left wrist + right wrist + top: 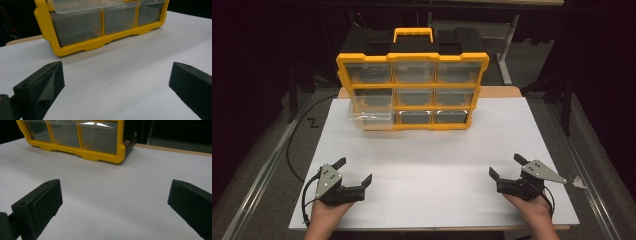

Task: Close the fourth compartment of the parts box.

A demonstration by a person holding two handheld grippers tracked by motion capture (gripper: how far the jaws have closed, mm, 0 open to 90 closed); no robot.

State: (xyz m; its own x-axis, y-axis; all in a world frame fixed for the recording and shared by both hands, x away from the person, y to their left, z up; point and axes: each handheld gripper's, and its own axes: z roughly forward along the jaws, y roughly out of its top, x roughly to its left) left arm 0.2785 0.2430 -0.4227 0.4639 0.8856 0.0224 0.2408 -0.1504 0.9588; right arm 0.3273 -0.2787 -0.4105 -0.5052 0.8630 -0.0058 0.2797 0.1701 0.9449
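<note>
My left fingers (354,171) and right fingers (504,166) gape empty; the drawer (371,118) looks light, slippery; grip its front lip.

My left gripper (354,171) sits near the front left of the table (432,165), and my right gripper (507,166) near the front right, well apart. Behind both, at the far middle, stands the drawer cabinet (412,90). One drawer (371,111) on its left side sticks out toward me.
</note>
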